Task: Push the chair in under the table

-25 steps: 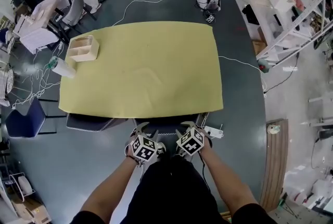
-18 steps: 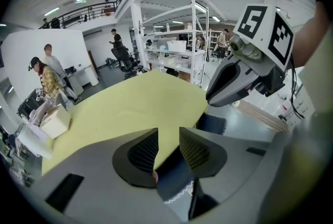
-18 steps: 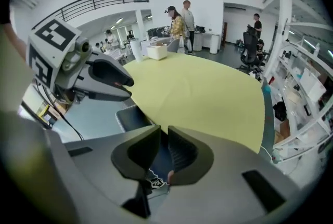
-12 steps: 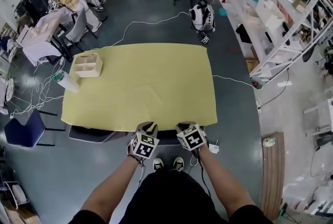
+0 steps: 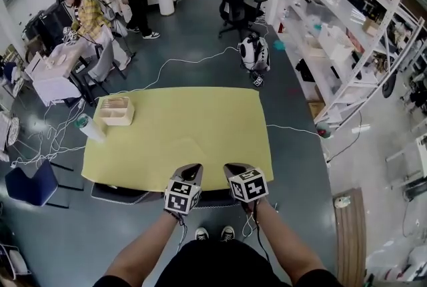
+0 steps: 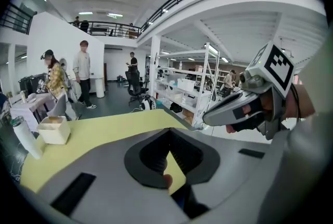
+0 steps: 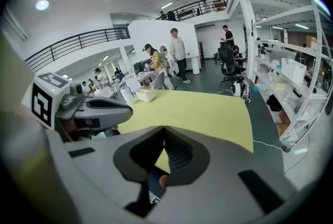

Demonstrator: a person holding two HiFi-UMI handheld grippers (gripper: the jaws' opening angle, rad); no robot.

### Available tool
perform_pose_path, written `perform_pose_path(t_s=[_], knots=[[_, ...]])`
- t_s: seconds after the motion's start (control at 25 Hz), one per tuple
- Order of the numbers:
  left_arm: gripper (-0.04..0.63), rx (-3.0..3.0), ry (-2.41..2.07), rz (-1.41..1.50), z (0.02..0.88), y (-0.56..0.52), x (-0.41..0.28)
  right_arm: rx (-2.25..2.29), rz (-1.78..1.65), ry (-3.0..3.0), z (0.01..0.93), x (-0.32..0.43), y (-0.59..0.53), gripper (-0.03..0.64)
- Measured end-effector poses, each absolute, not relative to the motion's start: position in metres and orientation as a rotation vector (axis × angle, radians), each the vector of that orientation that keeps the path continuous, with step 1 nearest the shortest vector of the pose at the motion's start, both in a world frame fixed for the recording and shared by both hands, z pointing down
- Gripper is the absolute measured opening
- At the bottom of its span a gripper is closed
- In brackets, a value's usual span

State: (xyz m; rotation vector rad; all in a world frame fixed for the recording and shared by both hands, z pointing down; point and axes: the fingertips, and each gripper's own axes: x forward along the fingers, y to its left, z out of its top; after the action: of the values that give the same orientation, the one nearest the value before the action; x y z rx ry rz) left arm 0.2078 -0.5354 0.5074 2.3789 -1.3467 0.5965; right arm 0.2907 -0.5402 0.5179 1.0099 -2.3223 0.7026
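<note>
Closed, empty jaws over yellow table (image 7: 197, 108)

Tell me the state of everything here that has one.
Chair: pushed in under the table's near edge.
Table: covered with a yellow cloth.
Left gripper: jaws just closed, shut, empty.
Right gripper: jaws just closed, shut, empty.
Wooden box: open-topped, on the table.
Bottle: upright.

Bright overhead light, perhaps fisheye-warped edges
</note>
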Motion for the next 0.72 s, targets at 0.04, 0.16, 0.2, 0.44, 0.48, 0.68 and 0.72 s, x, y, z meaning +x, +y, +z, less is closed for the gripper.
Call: perform_pose_path(t_s=[0.04,0.16,0.2,0.44,0.48,0.68,0.72], knots=[[0.010,2.389,-1.348,0.580,0.499,-0.537,0.208,1.017,0.701,-2.336,0.509,0.290,-0.541,0.015],[0.009,2.419,-1.357,0.527,0.473,-0.543,0.210,1.038,0.681,-2.363,0.486,0.291,-0.545,0.015],[0.009,2.426,-1.360,0.508,0.464,-0.545,0.211,1.047,0.676,-2.368,0.479,0.293,-0.547,0.015],[0.009,2.468,-1.384,0.424,0.416,-0.551,0.209,1.117,0.648,-2.402,0.436,0.302,-0.559,0.015],[0.009,2.475,-1.390,0.413,0.410,-0.551,0.208,1.128,0.636,-2.410,0.429,0.303,-0.560,0.015],[0.009,2.503,-1.403,0.370,0.388,-0.553,0.202,1.175,0.587,-2.435,0.405,0.307,-0.563,0.015],[0.009,2.507,-1.405,0.364,0.384,-0.554,0.201,1.180,0.581,-2.437,0.403,0.308,-0.563,0.015]])
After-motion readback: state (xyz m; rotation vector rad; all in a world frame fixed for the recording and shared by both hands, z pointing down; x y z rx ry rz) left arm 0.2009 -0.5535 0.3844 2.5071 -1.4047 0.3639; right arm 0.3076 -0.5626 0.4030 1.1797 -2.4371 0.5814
